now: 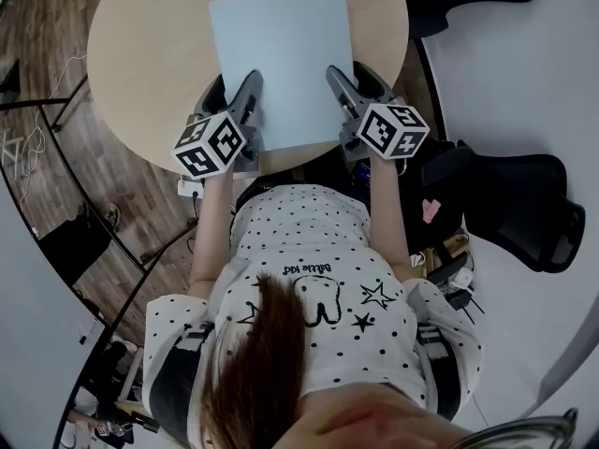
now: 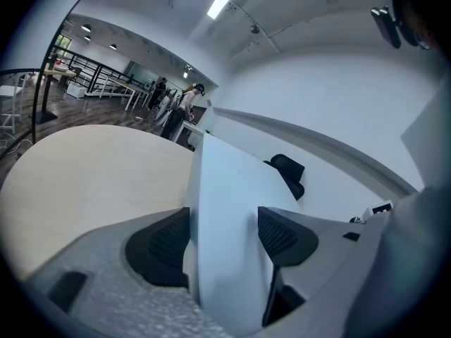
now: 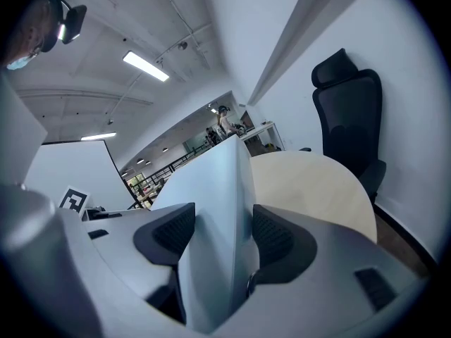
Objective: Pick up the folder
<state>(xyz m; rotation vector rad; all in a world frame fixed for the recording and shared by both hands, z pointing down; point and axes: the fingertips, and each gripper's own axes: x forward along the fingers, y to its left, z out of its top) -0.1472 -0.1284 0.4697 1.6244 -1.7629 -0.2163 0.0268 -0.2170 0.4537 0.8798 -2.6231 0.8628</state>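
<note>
Left gripper (image 2: 222, 234): jaws clenched on the near edge of the pale blue folder (image 2: 225, 189), one black ribbed pad against each face. Right gripper (image 3: 215, 234): jaws clamped on the same folder (image 3: 211, 189) in the same way, a pad on each side.

In the head view the left gripper (image 1: 245, 92) takes the folder (image 1: 281, 59) at its near left corner and the right gripper (image 1: 342, 82) takes it at its near right corner. The folder is closed and extends away from the person over the round light-wood table (image 1: 140, 36). Whether its far edge rests on the tabletop cannot be determined.

Surroundings: a black office chair (image 1: 524, 204) stands to the person's right, well apart from the table, on a white floor area. A second dark chair (image 3: 349, 104) stands just beyond the table's far rim. Loose cables (image 1: 37, 138) lie on the wood-plank floor (image 1: 37, 45) to the left. The person's dotted shirt (image 1: 309, 251) is directly below the grippers in the head view.
</note>
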